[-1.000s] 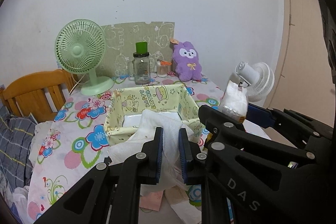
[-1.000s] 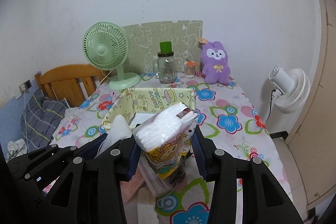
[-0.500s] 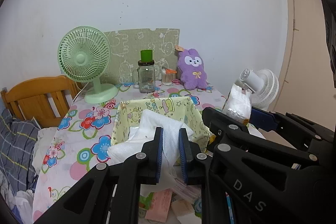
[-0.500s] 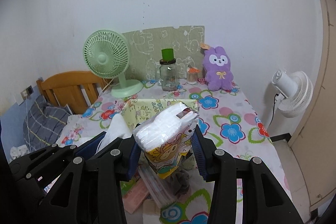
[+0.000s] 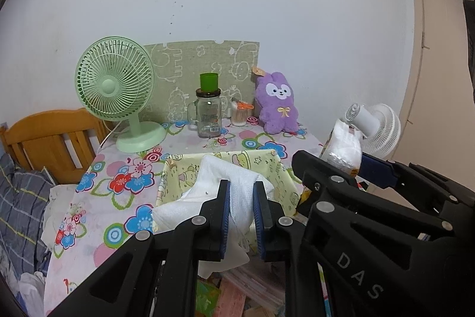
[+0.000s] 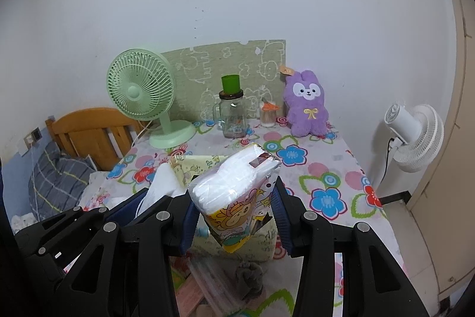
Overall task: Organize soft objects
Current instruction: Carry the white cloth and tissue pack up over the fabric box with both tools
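Note:
My left gripper (image 5: 241, 199) is shut on a white cloth (image 5: 204, 192) and holds it above the near side of the yellow fabric basket (image 5: 267, 165) on the flowered table. My right gripper (image 6: 236, 214) is shut on a tissue pack (image 6: 237, 192) with a cartoon print, held upright above the table; the pack also shows in the left wrist view (image 5: 344, 147). The basket's rim (image 6: 193, 164) shows behind the pack. A purple plush rabbit (image 5: 277, 104) sits at the back of the table, also in the right wrist view (image 6: 307, 106).
A green fan (image 5: 118, 91), a glass jar with a green cup (image 5: 208, 112) and a small container (image 5: 242, 115) stand at the back. A white fan (image 6: 412, 135) stands right of the table. A wooden chair (image 5: 50, 138) and bedding are left. Packets lie below the grippers.
Both grippers have risen and pulled back with their loads; the table and basket now sit lower and farther in both views.

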`<state>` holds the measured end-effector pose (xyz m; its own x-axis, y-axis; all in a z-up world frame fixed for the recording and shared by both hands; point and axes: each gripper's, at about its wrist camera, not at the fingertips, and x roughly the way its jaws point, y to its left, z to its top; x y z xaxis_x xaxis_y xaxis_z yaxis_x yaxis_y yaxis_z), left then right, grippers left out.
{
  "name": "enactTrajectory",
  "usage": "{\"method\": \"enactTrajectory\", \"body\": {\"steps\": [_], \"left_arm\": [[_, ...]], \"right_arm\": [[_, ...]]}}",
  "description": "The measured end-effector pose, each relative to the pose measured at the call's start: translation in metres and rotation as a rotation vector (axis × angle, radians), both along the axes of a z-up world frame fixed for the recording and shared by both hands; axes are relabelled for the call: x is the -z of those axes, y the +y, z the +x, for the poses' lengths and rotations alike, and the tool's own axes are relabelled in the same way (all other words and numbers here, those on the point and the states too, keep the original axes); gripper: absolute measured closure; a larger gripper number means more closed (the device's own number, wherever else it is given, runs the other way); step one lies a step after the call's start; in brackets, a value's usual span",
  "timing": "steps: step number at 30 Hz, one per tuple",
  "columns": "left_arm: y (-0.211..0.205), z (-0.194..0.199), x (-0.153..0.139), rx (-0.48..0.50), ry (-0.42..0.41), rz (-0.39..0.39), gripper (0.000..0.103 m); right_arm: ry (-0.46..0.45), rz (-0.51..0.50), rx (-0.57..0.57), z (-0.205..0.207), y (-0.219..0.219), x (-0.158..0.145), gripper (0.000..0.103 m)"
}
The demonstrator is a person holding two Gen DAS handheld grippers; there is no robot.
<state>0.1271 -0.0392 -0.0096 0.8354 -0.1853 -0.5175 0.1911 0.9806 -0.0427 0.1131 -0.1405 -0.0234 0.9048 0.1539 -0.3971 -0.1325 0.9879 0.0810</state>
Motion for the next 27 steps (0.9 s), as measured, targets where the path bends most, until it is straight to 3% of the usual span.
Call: {"method": "enactTrajectory", "body": {"steps": [27], "left_arm": [[0.006,0.072,0.017,-0.085,0.056,0.004,0.089]], "right_arm": [[0.031,0.028,0.010,0.080,0.004,0.007,0.054]]}}
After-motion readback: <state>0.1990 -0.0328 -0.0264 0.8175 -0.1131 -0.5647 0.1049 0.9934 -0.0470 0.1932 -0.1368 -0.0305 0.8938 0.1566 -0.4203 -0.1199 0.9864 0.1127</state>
